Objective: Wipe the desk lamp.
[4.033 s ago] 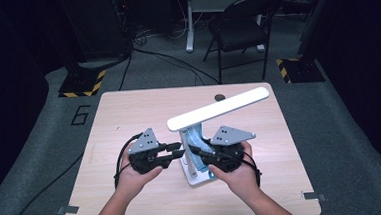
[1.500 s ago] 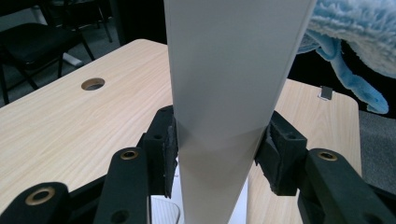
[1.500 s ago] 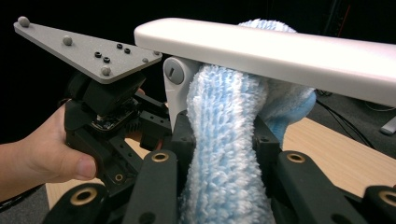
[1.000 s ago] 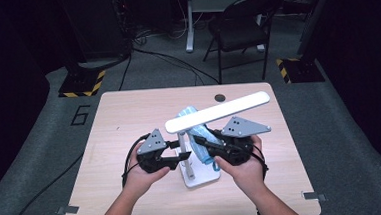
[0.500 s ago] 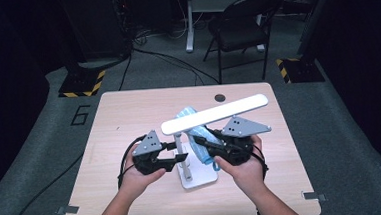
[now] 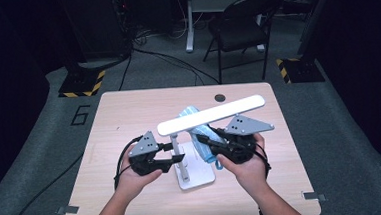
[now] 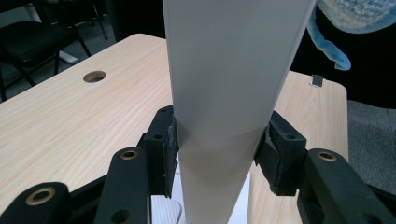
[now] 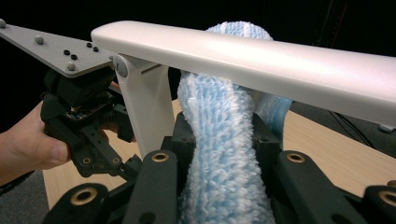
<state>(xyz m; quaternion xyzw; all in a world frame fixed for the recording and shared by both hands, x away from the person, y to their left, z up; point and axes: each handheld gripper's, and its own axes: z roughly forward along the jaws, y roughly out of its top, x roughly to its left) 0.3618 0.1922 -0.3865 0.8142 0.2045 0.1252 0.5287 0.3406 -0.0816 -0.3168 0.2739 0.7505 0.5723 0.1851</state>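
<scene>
A white desk lamp stands on the table, with its flat base near the front. Its long bar head slants across above my hands. My left gripper is shut on the upright post, and its pads press both sides of the post. My right gripper is shut on a fluffy light-blue cloth. The cloth rises under the lamp head, and its far end pokes out beyond the bar. In the right gripper view, the left gripper sits beside the post.
The wooden table has a round cable hole near its far edge. A black chair and hazard-striped stands are on the floor beyond it. Cables trail from both grippers towards me.
Since the oldest frame, my right gripper has carried the cloth up and away, so its end now shows beyond the lamp head. Over the last second almost nothing has moved.
</scene>
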